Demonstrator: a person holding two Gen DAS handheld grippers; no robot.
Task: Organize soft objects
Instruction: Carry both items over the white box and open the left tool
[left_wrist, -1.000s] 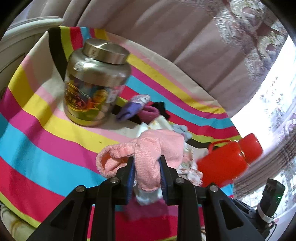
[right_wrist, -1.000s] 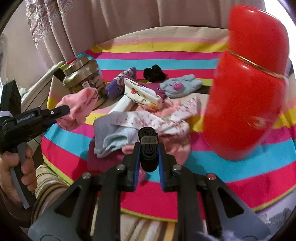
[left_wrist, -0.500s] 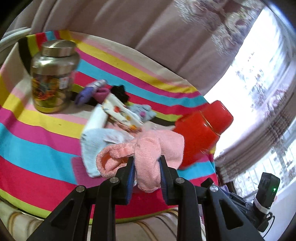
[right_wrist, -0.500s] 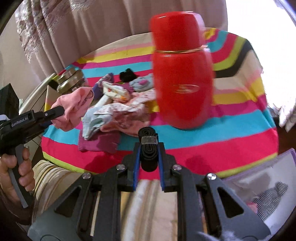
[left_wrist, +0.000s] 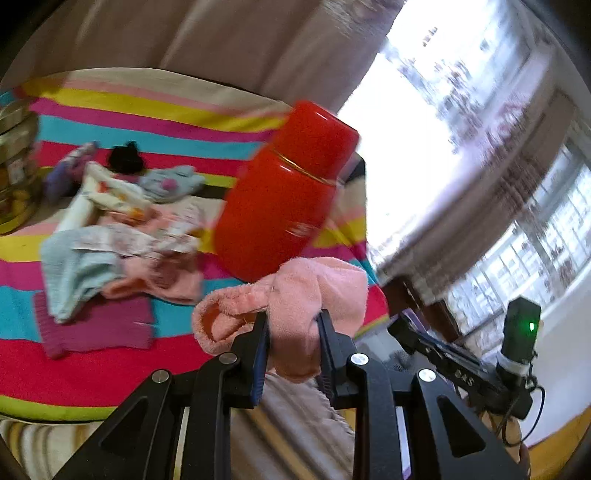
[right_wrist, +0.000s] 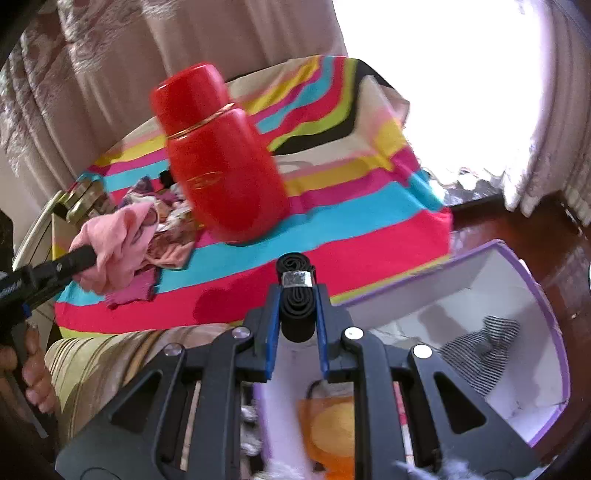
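My left gripper (left_wrist: 291, 325) is shut on a pink fluffy sock (left_wrist: 295, 295), held in the air off the table's front right corner; the sock also shows in the right wrist view (right_wrist: 114, 240). My right gripper (right_wrist: 295, 306) is shut on a rolled black band with a silver clip (right_wrist: 295, 295), above the near edge of a white box with purple rim (right_wrist: 546, 306). A striped grey cloth (right_wrist: 476, 347) lies inside the box. A pile of socks and small garments (left_wrist: 122, 229) lies on the striped tablecloth (left_wrist: 92, 362).
A tall red flask (left_wrist: 284, 192) stands on the table right of the pile, also seen in the right wrist view (right_wrist: 218, 158). A metal tin (left_wrist: 14, 162) stands at the far left. Curtains hang behind. An orange item (right_wrist: 332, 428) lies under my right gripper.
Both grippers have swung right and pulled back off the table, each still holding its item. The box on the floor has come into the right wrist view.
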